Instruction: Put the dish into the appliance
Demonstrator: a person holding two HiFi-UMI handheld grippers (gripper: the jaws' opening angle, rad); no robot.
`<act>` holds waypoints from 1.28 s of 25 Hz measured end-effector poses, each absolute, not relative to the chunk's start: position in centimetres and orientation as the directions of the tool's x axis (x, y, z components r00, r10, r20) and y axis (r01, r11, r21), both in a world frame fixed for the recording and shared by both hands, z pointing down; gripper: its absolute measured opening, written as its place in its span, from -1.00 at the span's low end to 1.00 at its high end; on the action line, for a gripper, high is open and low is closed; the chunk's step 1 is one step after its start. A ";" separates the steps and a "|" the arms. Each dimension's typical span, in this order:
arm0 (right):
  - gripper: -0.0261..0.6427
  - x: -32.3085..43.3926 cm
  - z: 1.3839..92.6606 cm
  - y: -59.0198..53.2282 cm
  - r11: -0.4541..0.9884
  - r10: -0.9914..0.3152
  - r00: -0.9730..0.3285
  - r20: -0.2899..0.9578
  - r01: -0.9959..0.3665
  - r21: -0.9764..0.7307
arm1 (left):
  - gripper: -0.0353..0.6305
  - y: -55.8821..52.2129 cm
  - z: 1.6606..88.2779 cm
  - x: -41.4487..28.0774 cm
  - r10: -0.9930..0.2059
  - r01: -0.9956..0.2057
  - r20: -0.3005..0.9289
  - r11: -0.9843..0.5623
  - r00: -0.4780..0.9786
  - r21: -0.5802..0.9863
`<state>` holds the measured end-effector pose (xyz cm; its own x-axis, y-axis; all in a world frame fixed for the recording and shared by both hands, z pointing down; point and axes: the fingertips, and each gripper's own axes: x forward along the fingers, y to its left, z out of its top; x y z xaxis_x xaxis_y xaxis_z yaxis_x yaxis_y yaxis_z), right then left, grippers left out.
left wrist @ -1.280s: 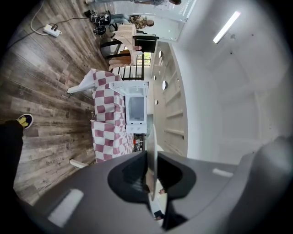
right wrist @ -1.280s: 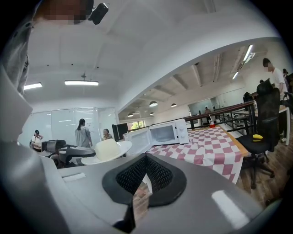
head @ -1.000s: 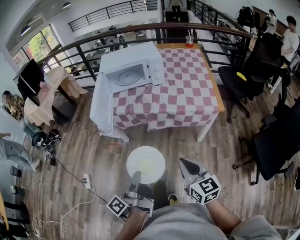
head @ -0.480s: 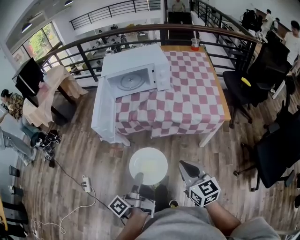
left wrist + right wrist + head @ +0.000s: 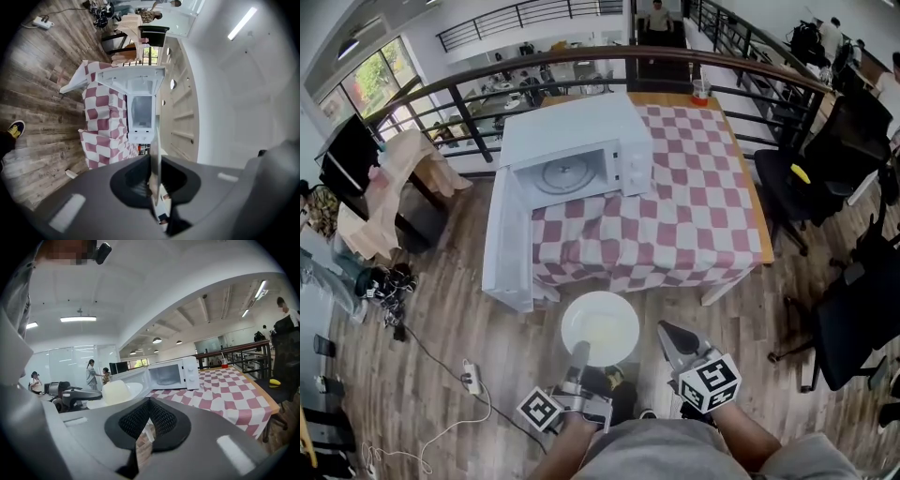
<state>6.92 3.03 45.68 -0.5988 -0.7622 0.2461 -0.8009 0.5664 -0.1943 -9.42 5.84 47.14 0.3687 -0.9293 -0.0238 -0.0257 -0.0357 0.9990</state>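
Observation:
A white dish [image 5: 600, 327] hangs level above the wooden floor, just short of the table's near edge. My left gripper [image 5: 578, 354] is shut on its near rim. In the left gripper view the dish [image 5: 156, 140] shows edge-on, pinched between the jaws of the left gripper [image 5: 156, 165]. The white microwave [image 5: 574, 150] stands on the checked tablecloth with its door [image 5: 508, 246] swung wide open and its glass turntable [image 5: 562, 173] bare. My right gripper [image 5: 671, 337] is shut and empty, to the right of the dish. In the right gripper view, the right gripper [image 5: 149, 409] points toward the microwave [image 5: 171, 373].
The table [image 5: 694, 202] carries a red cup [image 5: 701, 92] at its far right corner. A dark railing [image 5: 469, 112] runs behind the table. Black office chairs [image 5: 825, 169] stand to the right. A power strip and cable [image 5: 472, 379] lie on the floor at left.
The table and microwave have come nearer and sit lower in the view. The dish, still in the left gripper, now almost reaches the tablecloth's near edge. Both grippers keep their grip state.

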 end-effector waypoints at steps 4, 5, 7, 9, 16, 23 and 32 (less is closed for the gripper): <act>-0.93 6.1 45.8 0.1 0.557 -0.765 -0.591 0.256 -0.806 -0.198 | -0.78 2.7 46.9 -9.7 -0.924 -0.020 -0.021 -0.031 0.383 0.999; -0.93 6.0 45.7 -0.5 0.554 -0.766 -0.590 0.255 -0.808 -0.203 | -0.78 2.1 46.9 -9.7 -0.922 -0.015 -0.020 -0.028 0.386 0.999; -0.93 5.6 45.7 -1.4 0.549 -0.767 -0.588 0.255 -0.808 -0.213 | -0.77 1.1 47.0 -9.7 -0.919 -0.010 -0.016 -0.021 0.394 1.000; -0.93 5.2 45.9 -2.3 0.547 -0.767 -0.587 0.259 -0.809 -0.215 | -0.77 0.1 47.2 -9.9 -0.915 -0.016 -0.010 -0.018 0.403 1.000; -0.93 3.6 45.8 -4.9 0.545 -0.765 -0.581 0.277 -0.814 -0.204 | -0.77 -2.8 47.6 -11.0 -0.911 -0.016 0.004 -0.003 0.413 1.000; -0.93 2.2 45.6 -6.7 0.542 -0.769 -0.573 0.284 -0.820 -0.187 | -0.77 -5.2 47.5 -11.7 -0.903 -0.002 -0.002 -0.003 0.430 1.000; -0.93 1.3 45.3 -8.6 0.506 -0.800 -0.533 0.277 -0.846 -0.166 | -0.77 -7.1 48.1 -12.4 -0.875 -0.029 0.012 -0.003 0.485 1.000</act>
<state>1.25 -8.56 45.27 -0.5326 -0.7996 0.2775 -0.8464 0.5059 -0.1665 -12.37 -7.10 48.09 0.4846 -0.8746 0.0118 -0.0290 -0.0026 0.9996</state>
